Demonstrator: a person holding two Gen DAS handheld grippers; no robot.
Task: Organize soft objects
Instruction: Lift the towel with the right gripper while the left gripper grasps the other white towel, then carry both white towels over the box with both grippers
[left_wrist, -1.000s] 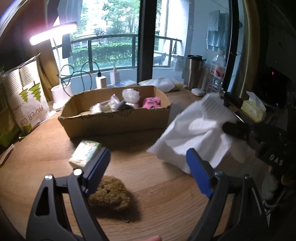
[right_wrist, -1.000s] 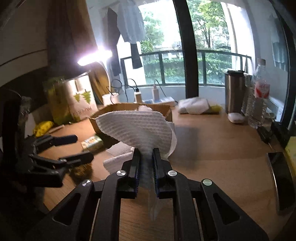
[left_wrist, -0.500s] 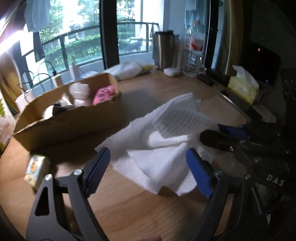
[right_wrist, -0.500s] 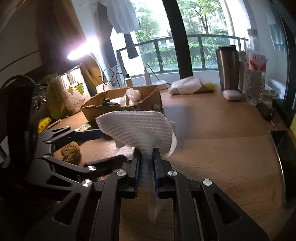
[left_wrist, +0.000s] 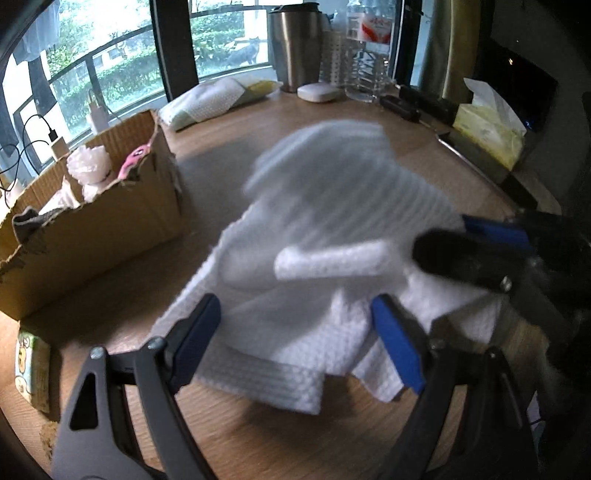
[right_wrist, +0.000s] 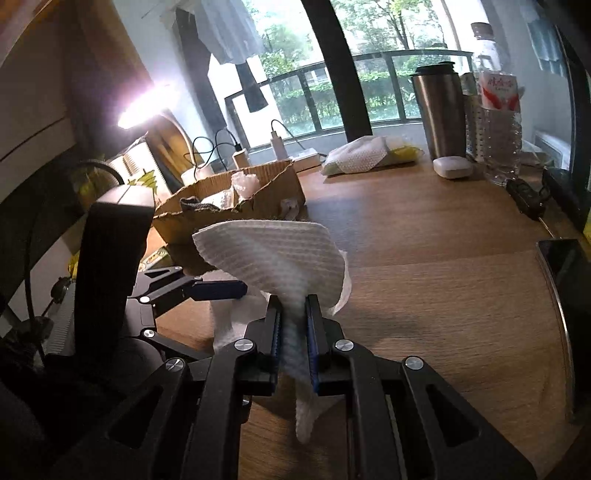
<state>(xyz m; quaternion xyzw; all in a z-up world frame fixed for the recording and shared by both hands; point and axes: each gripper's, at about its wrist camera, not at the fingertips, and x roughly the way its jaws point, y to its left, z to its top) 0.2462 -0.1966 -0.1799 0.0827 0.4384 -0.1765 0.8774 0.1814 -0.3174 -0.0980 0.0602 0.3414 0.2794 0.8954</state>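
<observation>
A white waffle-textured cloth (left_wrist: 317, 266) lies partly on the wooden table and partly lifted, blurred at its top. My right gripper (right_wrist: 293, 314) is shut on a fold of the cloth (right_wrist: 273, 258) and holds it up; it also shows at the right of the left wrist view (left_wrist: 476, 254). My left gripper (left_wrist: 295, 332) is open and empty, its blue pads on either side of the cloth's near edge. A cardboard box (left_wrist: 92, 225) with soft items stands to the left, and shows in the right wrist view (right_wrist: 229, 210).
A small tissue pack (left_wrist: 31, 369) lies at the left edge. A steel tumbler (left_wrist: 293, 44), water bottle (left_wrist: 369, 48), white case (left_wrist: 319, 92) and folded cloth (left_wrist: 207, 103) stand at the back. A tissue box (left_wrist: 487, 129) sits right. A phone (right_wrist: 565, 280) lies right.
My left gripper has swung right and moved close over the cloth's near edge. The right gripper still holds the cloth, now lower and nearer the left one.
</observation>
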